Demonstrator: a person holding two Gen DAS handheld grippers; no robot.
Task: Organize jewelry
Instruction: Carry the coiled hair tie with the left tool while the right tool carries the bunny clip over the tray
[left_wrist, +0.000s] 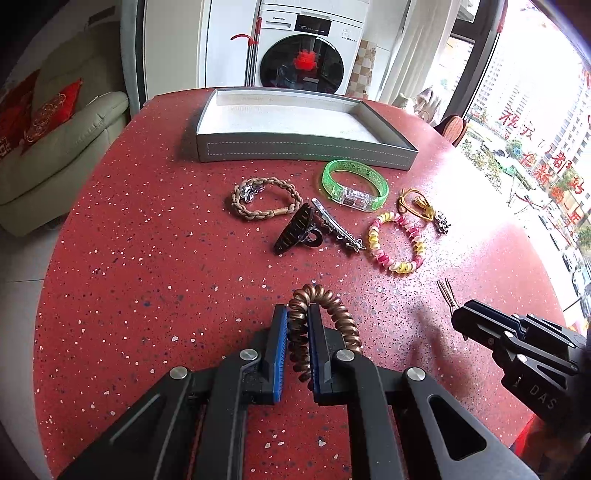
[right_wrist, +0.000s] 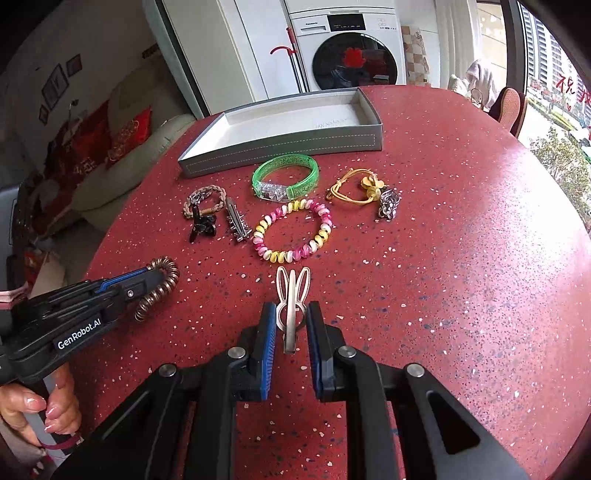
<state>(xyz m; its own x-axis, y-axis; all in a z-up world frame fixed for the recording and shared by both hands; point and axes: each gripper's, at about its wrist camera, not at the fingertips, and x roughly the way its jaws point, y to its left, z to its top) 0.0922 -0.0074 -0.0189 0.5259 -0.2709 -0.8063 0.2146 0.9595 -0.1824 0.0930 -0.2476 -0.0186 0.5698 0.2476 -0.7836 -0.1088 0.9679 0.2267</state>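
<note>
From your left wrist camera, your left gripper (left_wrist: 298, 314) has its fingers drawn in tight on the bronze coil hair tie (left_wrist: 325, 325) — one side of the loop is pinched between the blue pads, the rest bulges out past the right finger. Ahead of the tips lie the black claw clip (left_wrist: 297, 234) and the silver barrette (left_wrist: 338, 227), touching each other; beyond them sit the braided bracelet (left_wrist: 266, 197) to the left and the green bangle (left_wrist: 354, 184) to the right, with the grey tray (left_wrist: 306, 149) farthest out. Off to the right, your right gripper (left_wrist: 458, 319) shows side-on.

From your right wrist camera, your right gripper (right_wrist: 291, 317) is narrowed onto the rabbit-ear clip (right_wrist: 291, 299) — the round base is clamped between the pads, ears pointing away from you. Just past the ears lies the pink-and-yellow coil bracelet (right_wrist: 293, 230), then the bangle (right_wrist: 286, 177) and the tray (right_wrist: 280, 147). The yellow cord bracelet (right_wrist: 364, 186) rests ahead and to the right.
</note>
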